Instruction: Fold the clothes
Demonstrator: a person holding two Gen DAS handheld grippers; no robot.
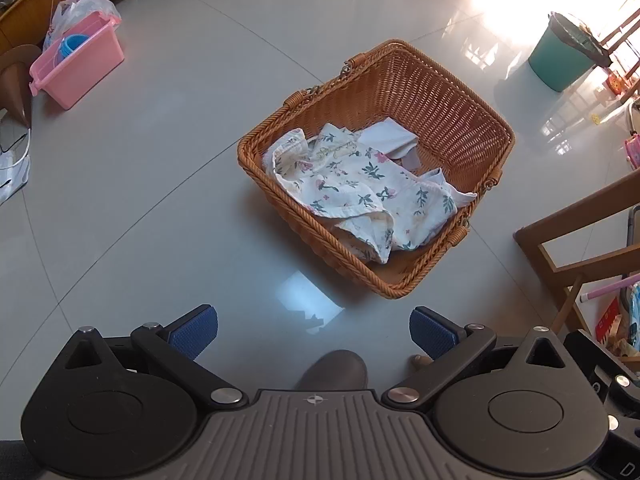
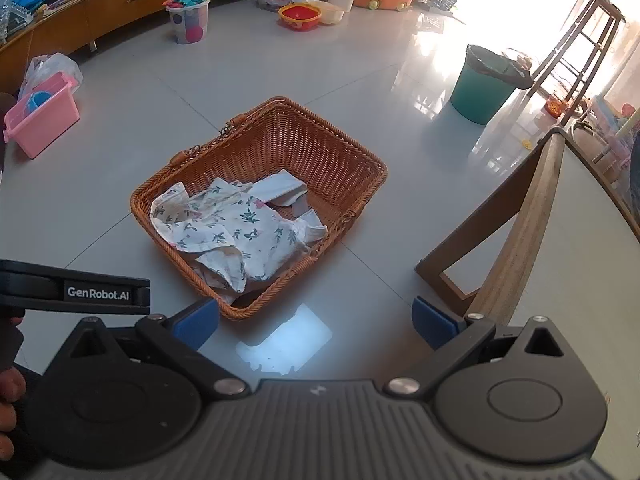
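A brown wicker basket (image 1: 452,92) (image 2: 320,152) stands on the pale tiled floor. Inside it lies a crumpled white garment with a flower print (image 1: 352,188) (image 2: 236,232), and a plain pale cloth (image 1: 390,136) (image 2: 280,188) lies behind it. My left gripper (image 1: 313,330) hangs open above the floor, short of the basket's near corner, nothing between its blue pads. My right gripper (image 2: 316,322) is open too, above the basket's near corner, with nothing between its pads. The left gripper's black body (image 2: 72,292) shows at the left edge of the right wrist view.
A pink plastic bin (image 1: 76,64) (image 2: 40,120) sits far left. A teal bucket (image 1: 560,56) (image 2: 480,88) stands far right. A wooden chair frame (image 1: 580,240) (image 2: 516,236) is close on the right. Toys, tubs and a low wooden cabinet (image 2: 140,4) line the back. A shoe (image 1: 336,368) is below the left gripper.
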